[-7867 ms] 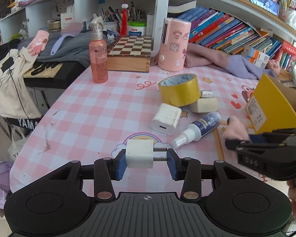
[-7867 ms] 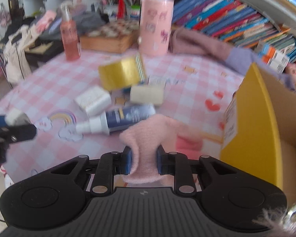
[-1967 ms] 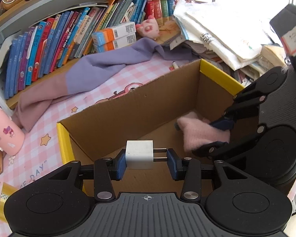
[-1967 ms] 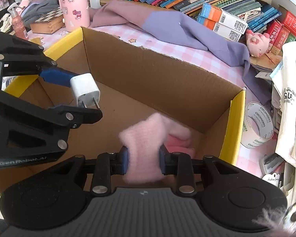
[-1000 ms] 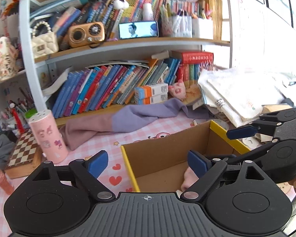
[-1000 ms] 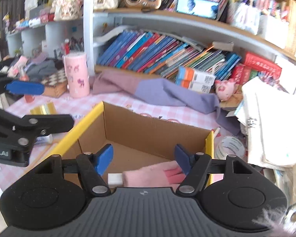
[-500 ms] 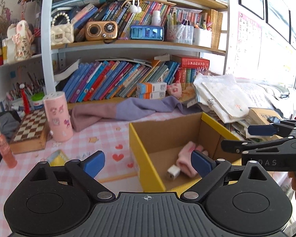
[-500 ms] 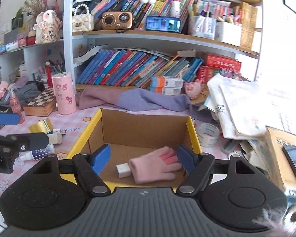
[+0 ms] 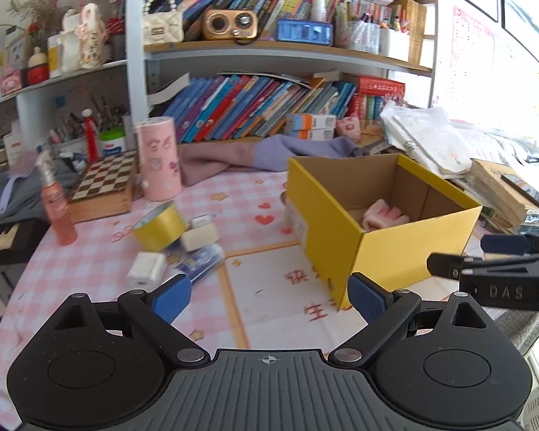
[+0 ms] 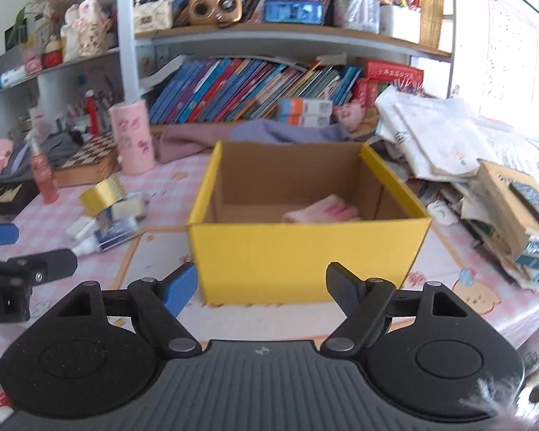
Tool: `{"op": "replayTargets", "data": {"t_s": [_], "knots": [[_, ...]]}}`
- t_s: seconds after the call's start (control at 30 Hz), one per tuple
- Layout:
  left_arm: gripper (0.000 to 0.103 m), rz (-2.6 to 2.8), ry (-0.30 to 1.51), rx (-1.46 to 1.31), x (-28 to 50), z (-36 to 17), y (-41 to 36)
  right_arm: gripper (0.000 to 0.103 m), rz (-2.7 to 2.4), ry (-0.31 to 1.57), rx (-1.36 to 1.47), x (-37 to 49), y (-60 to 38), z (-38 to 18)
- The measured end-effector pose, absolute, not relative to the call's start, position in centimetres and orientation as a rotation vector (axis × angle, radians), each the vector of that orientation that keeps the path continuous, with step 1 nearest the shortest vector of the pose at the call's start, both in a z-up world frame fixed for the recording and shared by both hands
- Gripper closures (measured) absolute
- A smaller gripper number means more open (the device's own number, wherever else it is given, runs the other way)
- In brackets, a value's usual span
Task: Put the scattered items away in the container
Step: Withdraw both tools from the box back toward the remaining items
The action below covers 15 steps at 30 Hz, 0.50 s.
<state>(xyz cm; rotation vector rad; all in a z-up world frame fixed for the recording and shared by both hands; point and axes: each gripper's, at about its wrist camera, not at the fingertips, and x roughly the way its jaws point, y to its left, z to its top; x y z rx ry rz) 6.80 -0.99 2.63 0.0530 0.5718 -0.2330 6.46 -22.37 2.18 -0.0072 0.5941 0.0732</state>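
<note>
Both grippers held apart and empty before the yellow cardboard box (image 10: 305, 251).

A pink glove (image 10: 323, 212) is seen lying inside the box at centre frame in the right wrist view. The left gripper (image 9: 269, 292) is spread wide with nothing between its fingers; the right gripper (image 10: 262, 282) is opening, also with nothing between them. At left of frame on the checked tablecloth (image 9: 100, 251), a yellow tape roll (image 9: 160, 226), a white charger (image 9: 147, 267), an eraser block (image 9: 201, 235) and a spray bottle (image 9: 201, 262) are left clustered.
</note>
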Motion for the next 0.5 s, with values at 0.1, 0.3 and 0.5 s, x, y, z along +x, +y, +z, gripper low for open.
{"op": "replayTargets", "data": {"t_s": [0.1,0.3,0.5], "knots": [[0.007,-0.208,0.587,0.052,6.1,2.3,0.2,0.024,0.085,0.604,-0.01,6.0,-20.9,1.9],[0.007,-0.132,0.611,0.06,4.9,1.7,3.1,0.023,0.129,0.609,-0.026,5.4,-18.0,1.6],[0.007,-0.078,0.614,0.039,3.6,1.7,5.4,0.022,0.164,0.628,-0.039,5.1,-15.7,1.4]]}}
